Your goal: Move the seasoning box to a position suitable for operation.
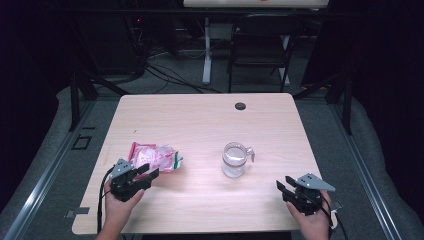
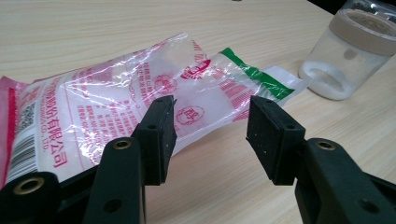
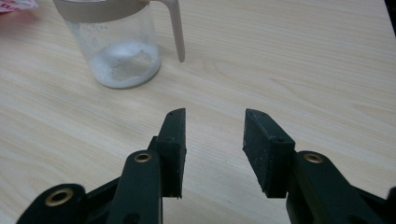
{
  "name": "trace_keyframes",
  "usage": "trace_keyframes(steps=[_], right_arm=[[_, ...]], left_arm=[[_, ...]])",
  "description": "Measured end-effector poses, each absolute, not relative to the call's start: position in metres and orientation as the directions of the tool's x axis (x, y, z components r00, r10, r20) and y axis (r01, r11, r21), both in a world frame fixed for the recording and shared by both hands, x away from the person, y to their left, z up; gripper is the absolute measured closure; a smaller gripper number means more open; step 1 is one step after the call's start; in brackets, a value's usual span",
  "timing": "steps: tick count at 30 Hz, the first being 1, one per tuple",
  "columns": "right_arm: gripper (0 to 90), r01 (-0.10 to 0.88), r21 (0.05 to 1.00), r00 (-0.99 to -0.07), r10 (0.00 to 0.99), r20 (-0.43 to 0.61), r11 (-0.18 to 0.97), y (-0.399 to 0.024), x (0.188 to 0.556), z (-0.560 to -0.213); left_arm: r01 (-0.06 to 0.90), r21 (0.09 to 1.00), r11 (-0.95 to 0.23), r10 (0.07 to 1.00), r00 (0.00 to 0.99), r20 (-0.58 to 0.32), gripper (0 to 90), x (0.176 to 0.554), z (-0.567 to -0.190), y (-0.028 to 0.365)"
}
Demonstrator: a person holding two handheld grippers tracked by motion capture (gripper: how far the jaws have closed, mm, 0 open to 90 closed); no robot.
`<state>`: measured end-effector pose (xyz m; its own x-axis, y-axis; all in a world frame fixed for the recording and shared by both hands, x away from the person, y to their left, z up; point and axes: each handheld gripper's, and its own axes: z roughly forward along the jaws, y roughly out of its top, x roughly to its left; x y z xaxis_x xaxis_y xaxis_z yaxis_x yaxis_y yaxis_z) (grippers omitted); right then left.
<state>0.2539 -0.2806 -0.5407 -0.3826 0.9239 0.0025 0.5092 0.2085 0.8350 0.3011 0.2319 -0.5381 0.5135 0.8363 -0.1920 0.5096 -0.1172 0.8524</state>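
On the pale wood-grain table [image 1: 200, 120], the left gripper [image 2: 211, 126] is hanging wide open just short of the crinkly clear plastic bag [image 2: 116, 107] (red print, green strip), gripping nothing. Looks like the approach step, so next it's needing a firm pinch on that slippery film. Right gripper [image 3: 214, 135] is sitting open and empty too, facing the glass jar [image 3: 119, 46] with white powder in its bottom.

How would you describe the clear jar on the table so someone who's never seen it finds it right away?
On the light wooden table, look right of centre, ahead of the right gripper. The clear jar stands upright there with a beige collar, a thin side handle and white powder at its bottom. Its neighbour, the plastic bag, lies flat with red print.
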Motion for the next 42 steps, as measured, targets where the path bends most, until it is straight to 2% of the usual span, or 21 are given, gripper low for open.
trace_keyframes(steps=[8,16,25,32,37,42], right_arm=[[59.5,0.496,0.839,-0.38,0.924,-0.024,0.226,-0.272,0.256,-0.532],[59.8,0.486,0.831,-0.434,0.9,-0.04,0.271,-0.251,0.261,-0.528],[62.6,0.48,0.824,-0.478,0.877,-0.042,0.301,-0.224,0.302,-0.524],[63.6,0.521,0.788,-0.445,0.893,-0.076,0.326,-0.213,0.344,-0.543],[66.8,0.516,0.783,-0.452,0.887,-0.095,0.347,-0.204,0.36,-0.546],[70.7,0.521,0.792,-0.44,0.895,-0.071,0.319,-0.201,0.37,-0.546]], left_arm=[[0.501,0.856,-0.129,0.83,0.527,-0.183,51.7,0.301,-0.535,0.23],[0.497,0.858,-0.126,0.827,0.531,-0.186,52.7,0.294,-0.532,0.23],[0.498,0.855,-0.148,0.826,0.538,-0.17,55.0,0.281,-0.531,0.23],[0.499,0.854,-0.147,0.828,0.534,-0.169,55.2,0.276,-0.533,0.234],[0.506,0.852,-0.137,0.832,0.526,-0.179,55.3,0.273,-0.533,0.238],[0.504,0.853,-0.136,0.833,0.524,-0.177,55.8,0.271,-0.533,0.239]])
